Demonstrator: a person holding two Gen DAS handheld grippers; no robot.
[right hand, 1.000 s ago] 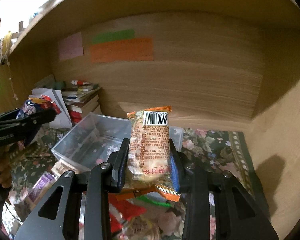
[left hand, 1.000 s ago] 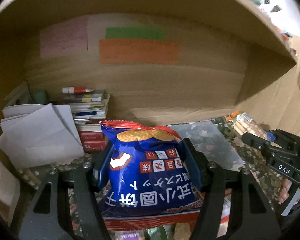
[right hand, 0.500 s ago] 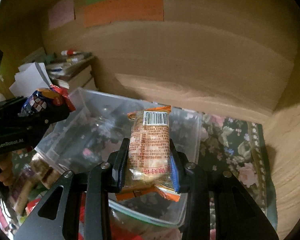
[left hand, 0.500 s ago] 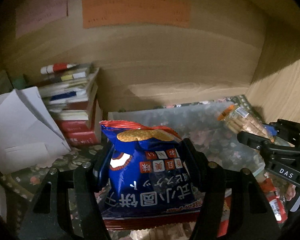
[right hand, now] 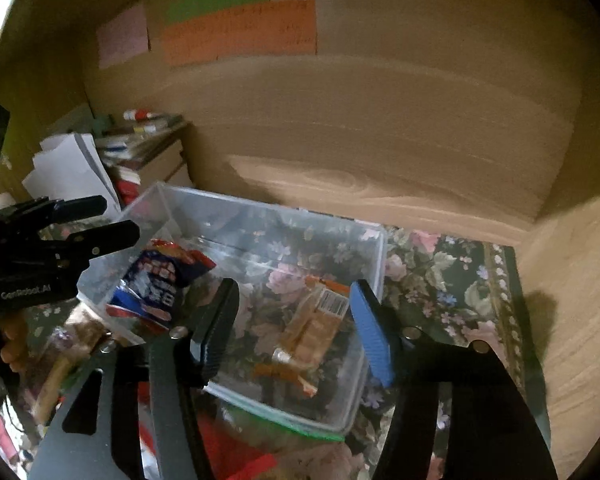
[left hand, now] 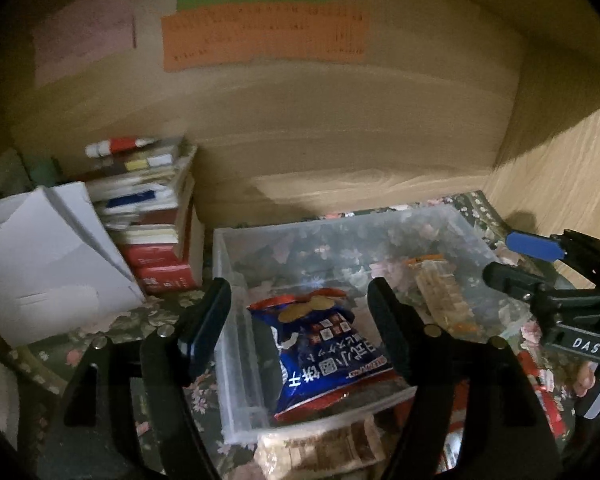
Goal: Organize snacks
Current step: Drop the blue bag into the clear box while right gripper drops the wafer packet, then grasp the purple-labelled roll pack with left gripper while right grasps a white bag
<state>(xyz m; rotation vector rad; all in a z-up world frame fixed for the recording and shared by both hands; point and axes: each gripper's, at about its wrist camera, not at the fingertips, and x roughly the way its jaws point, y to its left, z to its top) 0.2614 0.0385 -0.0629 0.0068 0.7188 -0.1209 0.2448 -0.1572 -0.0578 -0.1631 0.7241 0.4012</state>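
A clear plastic bin (left hand: 236,344) (right hand: 376,264) stands on a floral cloth inside a wooden shelf. A blue snack bag (left hand: 324,348) (right hand: 156,284) lies in its left part. An orange cracker pack (right hand: 312,328) (left hand: 440,292) lies in its right part. My left gripper (left hand: 300,300) (right hand: 96,220) is open and empty above the blue bag. My right gripper (right hand: 292,308) (left hand: 516,256) is open and empty above the cracker pack.
Several loose snack packs (left hand: 324,448) (right hand: 236,452) lie on the cloth in front of the bin. A stack of books (left hand: 152,220) and white papers (left hand: 48,256) stand at the left. Coloured paper notes (left hand: 260,36) hang on the wooden back wall.
Both grippers moved over the bin and opened. The blue bag and the cracker pack dropped out of the jaws and now lie inside the bin.
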